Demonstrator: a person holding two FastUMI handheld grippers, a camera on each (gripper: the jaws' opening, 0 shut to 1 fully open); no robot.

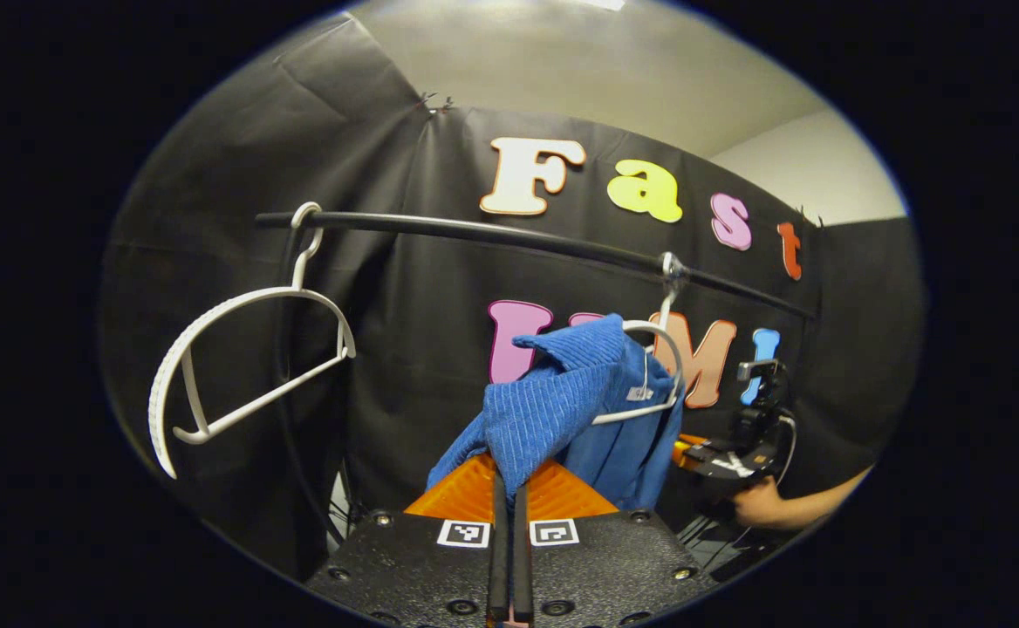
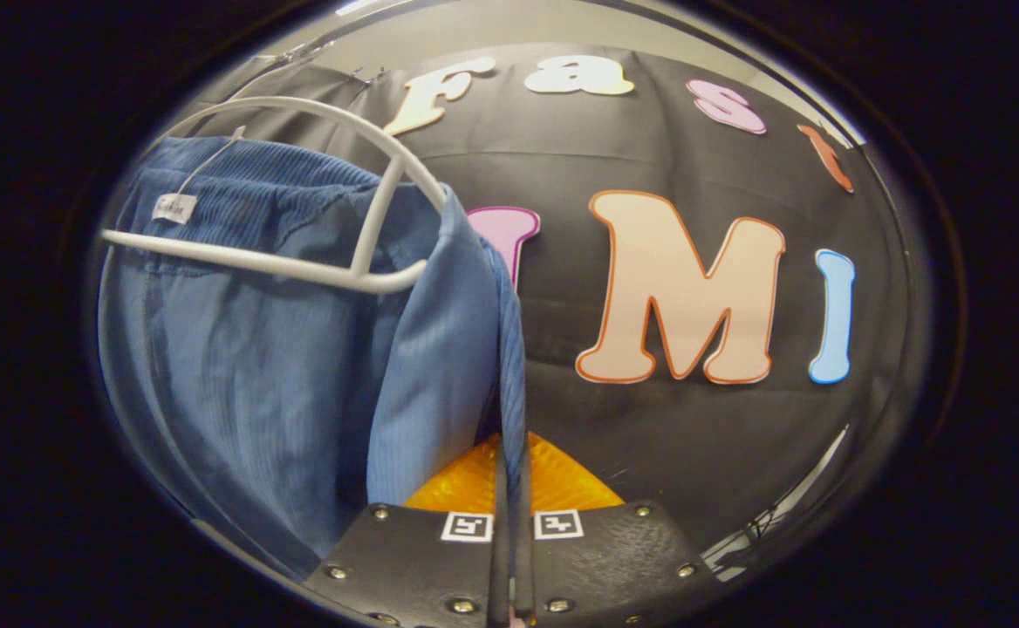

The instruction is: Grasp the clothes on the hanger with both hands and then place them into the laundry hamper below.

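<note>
I see both grasps made and the lift-off still to do. My left gripper (image 1: pixel 509 510) has its jaws closed tight on a fold of the blue garment (image 1: pixel 553 410); my right gripper (image 2: pixel 509 523) has its jaws pinched on the garment's edge. The garment hangs partly on its white hanger (image 1: pixel 662 366), on the black rail (image 1: pixel 509 234). Getting it free and down into the hamper remains. Count, left to right: 1 bare hanger (image 1: pixel 230 366), 1 dressed hanger, 1 garment, 2 grippers.

A recording booth: black cloth wall (image 1: pixel 422 349), clothes rail (image 1: pixel 509 235).
</note>
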